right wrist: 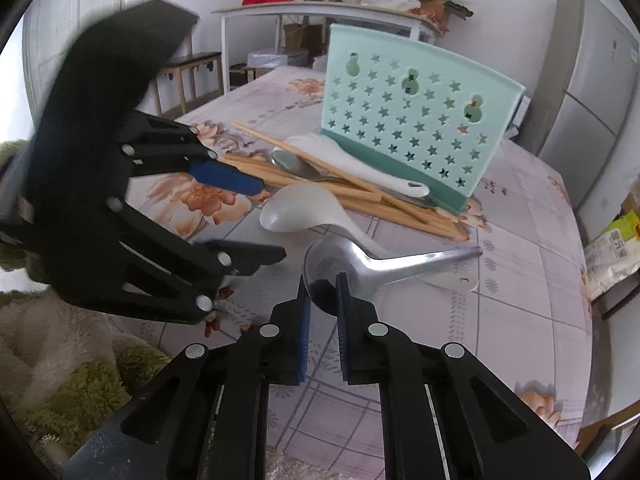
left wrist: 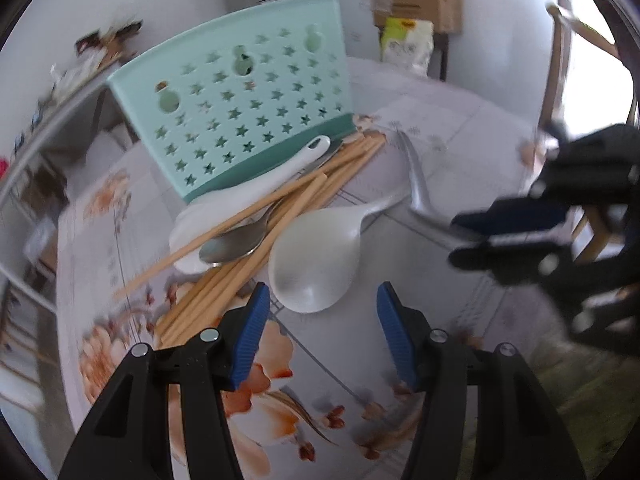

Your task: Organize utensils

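right tongs [right wrist: 323, 289] clamped on steel ladle [right wrist: 360, 266], left tongs [left wrist: 320, 300] half open, empty

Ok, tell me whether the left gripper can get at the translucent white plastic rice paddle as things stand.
Probably yes. The left gripper is open with nothing between its blue pads, and the translucent white plastic rice paddle lies just ahead, its scoop uncovered. Only the paddle's handle runs under the large metal spoon that the right gripper is pinching.

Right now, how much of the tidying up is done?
Nothing is put away yet: no utensil shows in the green holder. The right tool is closed on the bowl of the big metal spoon. The left tool is open near the white plastic spoon, gripping nothing. Left on the table: the chopsticks, the white ceramic spoon and the small metal spoon.
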The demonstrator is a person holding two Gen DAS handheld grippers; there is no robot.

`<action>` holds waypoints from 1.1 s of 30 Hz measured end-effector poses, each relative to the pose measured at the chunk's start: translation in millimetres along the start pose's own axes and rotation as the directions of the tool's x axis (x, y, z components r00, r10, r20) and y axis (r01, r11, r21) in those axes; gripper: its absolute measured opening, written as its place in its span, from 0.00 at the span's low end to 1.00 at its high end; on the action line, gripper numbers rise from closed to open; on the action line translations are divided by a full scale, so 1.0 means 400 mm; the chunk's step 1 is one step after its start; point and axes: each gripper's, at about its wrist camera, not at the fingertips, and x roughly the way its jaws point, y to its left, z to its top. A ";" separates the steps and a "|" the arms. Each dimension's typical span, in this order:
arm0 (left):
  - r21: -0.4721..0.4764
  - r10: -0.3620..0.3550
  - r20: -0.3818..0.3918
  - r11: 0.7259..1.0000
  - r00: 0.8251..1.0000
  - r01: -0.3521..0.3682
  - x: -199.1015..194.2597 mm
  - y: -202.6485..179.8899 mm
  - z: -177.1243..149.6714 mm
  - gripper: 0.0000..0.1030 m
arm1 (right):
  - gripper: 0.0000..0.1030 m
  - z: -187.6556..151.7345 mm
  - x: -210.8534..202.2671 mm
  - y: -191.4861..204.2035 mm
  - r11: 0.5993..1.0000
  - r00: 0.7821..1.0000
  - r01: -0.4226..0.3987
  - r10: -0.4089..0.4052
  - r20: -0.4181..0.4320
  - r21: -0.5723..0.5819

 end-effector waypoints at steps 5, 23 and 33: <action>0.105 0.065 0.039 0.992 0.997 -0.069 0.013 -0.019 0.009 0.40 | 0.09 0.003 -0.009 -0.014 0.999 0.999 -0.027 0.026 0.022 0.035; -0.050 0.014 0.078 0.999 0.997 -0.010 0.011 0.027 0.014 0.09 | 0.07 0.017 -0.021 -0.021 0.996 0.998 -0.023 0.018 0.059 0.084; -0.189 0.010 0.124 0.982 0.992 0.014 -0.052 0.068 -0.003 0.05 | 0.05 0.016 -0.027 -0.020 0.994 0.997 0.013 -0.021 0.076 0.106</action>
